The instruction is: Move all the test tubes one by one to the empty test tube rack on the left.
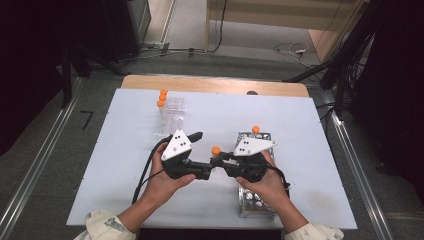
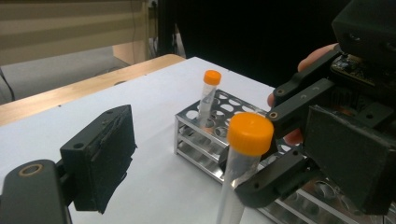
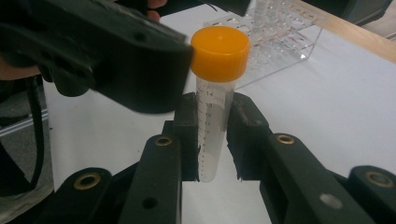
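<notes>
A clear tube with an orange cap stands upright over the middle of the table. My right gripper is shut on the tube below its cap. My left gripper is open, its two pads standing wide on either side of the tube without touching it. In the high view the left gripper and the right gripper meet tip to tip. One jaw of the left gripper looms dark beside the cap in the right gripper view.
A metal tube rack lies under my right hand, with one orange-capped tube standing at its far end. A clear plastic rack at the back left carries three orange-capped tubes. The white table ends in a wooden strip.
</notes>
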A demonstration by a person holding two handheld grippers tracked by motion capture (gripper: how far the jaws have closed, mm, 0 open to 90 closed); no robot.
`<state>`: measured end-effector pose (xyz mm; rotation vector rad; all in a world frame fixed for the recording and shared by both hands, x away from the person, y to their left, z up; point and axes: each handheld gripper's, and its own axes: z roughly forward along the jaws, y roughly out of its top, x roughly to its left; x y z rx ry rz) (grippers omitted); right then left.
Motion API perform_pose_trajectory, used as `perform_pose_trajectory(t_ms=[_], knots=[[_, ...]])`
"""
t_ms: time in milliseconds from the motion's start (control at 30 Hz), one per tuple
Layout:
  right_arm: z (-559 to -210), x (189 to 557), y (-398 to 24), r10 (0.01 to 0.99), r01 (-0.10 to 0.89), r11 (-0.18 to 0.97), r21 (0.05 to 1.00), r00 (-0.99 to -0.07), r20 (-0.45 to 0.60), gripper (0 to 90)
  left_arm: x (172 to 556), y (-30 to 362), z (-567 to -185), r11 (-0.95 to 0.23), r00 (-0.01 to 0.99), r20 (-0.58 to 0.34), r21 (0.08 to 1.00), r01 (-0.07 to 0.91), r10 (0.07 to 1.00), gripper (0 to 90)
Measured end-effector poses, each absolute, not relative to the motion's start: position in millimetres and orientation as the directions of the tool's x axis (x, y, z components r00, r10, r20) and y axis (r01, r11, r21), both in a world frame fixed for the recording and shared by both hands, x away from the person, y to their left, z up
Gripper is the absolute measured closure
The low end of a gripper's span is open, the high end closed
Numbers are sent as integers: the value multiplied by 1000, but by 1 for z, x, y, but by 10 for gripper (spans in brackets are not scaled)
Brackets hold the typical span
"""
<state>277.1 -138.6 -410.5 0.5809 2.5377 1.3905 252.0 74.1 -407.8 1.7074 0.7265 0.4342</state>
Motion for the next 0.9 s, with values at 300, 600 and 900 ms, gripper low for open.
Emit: perform_pose_trajectory(t_ms=[300, 600, 900], knots=[[-412, 275, -133, 412, 257, 487, 835, -910, 39, 725, 248, 77, -411, -122, 763, -85, 970, 211, 640, 456], [-412, 274, -133, 412, 264, 477, 839, -910, 51, 725, 248, 75, -415, -144, 776, -71, 968, 205, 627, 592], [-412, 274, -133, 412, 265, 477, 838, -909, 53, 725, 246, 76, -415, -135, 778, -69, 972, 194, 625, 667]])
